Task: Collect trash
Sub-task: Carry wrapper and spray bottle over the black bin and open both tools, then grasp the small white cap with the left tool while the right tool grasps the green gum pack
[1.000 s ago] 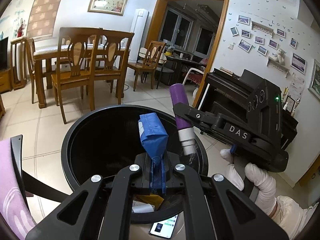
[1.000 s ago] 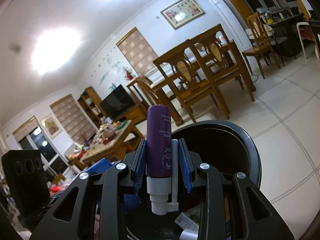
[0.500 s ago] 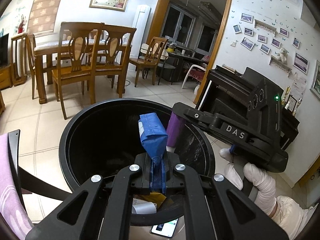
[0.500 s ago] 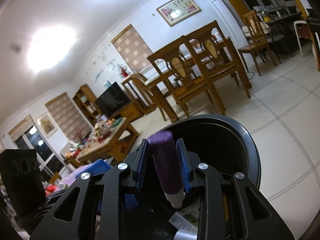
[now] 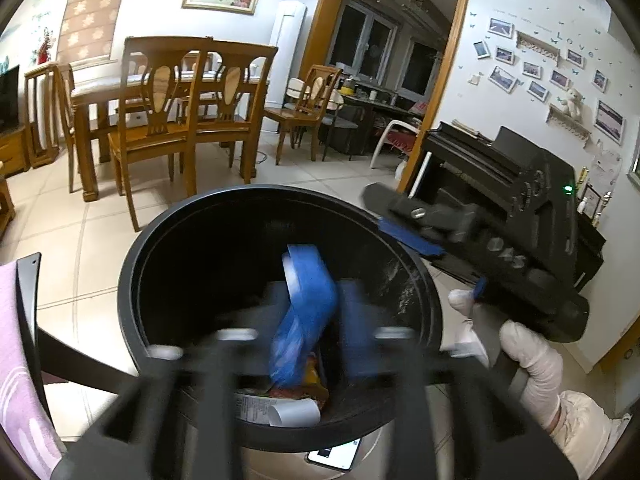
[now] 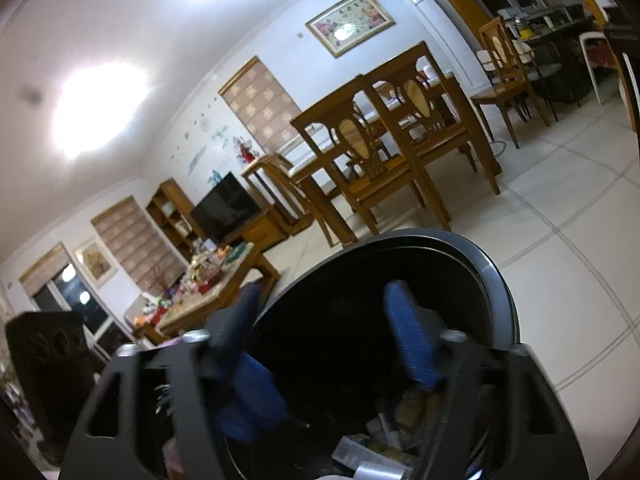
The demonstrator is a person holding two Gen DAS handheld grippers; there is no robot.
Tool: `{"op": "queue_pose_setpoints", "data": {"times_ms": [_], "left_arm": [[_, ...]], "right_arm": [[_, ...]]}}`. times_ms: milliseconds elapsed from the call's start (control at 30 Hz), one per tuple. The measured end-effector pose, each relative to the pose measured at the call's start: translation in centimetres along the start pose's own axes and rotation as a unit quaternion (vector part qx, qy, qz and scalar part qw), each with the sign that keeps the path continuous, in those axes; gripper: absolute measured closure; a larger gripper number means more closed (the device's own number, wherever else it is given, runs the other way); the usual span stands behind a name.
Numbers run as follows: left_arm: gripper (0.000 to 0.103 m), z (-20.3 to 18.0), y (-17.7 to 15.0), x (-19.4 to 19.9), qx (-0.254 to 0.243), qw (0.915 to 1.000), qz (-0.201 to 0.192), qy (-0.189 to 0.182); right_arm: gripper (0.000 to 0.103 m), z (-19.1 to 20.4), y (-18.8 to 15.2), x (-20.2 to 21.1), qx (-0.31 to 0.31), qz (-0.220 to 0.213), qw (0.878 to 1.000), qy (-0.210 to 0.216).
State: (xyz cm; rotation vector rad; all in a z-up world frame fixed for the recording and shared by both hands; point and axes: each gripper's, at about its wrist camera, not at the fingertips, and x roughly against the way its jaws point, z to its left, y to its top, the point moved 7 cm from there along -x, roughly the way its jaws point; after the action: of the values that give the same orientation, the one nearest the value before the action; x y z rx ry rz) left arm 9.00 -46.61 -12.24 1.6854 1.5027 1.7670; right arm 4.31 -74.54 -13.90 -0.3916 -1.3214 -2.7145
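in the left wrist view, the left gripper (image 5: pixel 308 336) is seen released over the black bin (image 5: pixel 160 240), its jaws just opened; the blue packet (image 5: pixel 304 320) is blurred between them, untouched. in the right wrist view, the right gripper (image 6: pixel 328 344) is spread over the bin, jaws just opened, nothing between.
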Motion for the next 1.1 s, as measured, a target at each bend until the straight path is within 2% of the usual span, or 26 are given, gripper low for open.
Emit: {"op": "queue_pose_setpoints", "data": {"times_ms": [33, 100, 167, 333, 433, 600, 900, 1100], "left_arm": [[0.015, 0.1, 0.1, 0.2, -0.001, 0.9999, -0.008, 0.01], [0.015, 0.0, 0.4, 0.9, -0.014, 0.9993, -0.027, 0.019], [0.015, -0.2, 0.6, 1.2, -0.023, 0.9989, -0.033, 0.024], [0.011, -0.3, 0.4, 1.1, -0.031, 0.9985, -0.029, 0.035], [0.006, 0.0, 0.7, 1.9, -0.029, 0.9976, -0.037, 0.051], [0.005, 0.8, 1.1, 4.1, -0.017, 0.9964, -0.046, 0.068], [0.005, 2.9, 0.6, 10.4, -0.023, 0.9926, -0.069, 0.097], [0.005, 7.9, -0.6, 15.8, 0.012, 0.9877, -0.087, 0.13]], "right_arm": [[0.03, -0.1, 0.1, 0.1, -0.002, 0.0, 1.0, 0.001], [0.023, -0.3, 0.0, 0.3, -0.006, -0.002, 1.0, 0.002], [0.023, -0.4, -0.1, 0.3, -0.01, -0.004, 1.0, 0.003], [0.019, -0.3, -0.1, 0.8, -0.008, -0.007, 1.0, 0.004], [0.015, -0.1, 0.0, 1.4, -0.011, -0.013, 1.0, 0.01], [0.006, 1.4, 0.3, 3.0, -0.013, -0.022, 0.999, 0.021], [0.005, 8.8, -0.3, 3.8, 0.011, -0.009, 0.999, 0.049], [0.005, 15.8, -2.8, 2.1, 0.042, 0.023, 0.996, 0.078]]}}
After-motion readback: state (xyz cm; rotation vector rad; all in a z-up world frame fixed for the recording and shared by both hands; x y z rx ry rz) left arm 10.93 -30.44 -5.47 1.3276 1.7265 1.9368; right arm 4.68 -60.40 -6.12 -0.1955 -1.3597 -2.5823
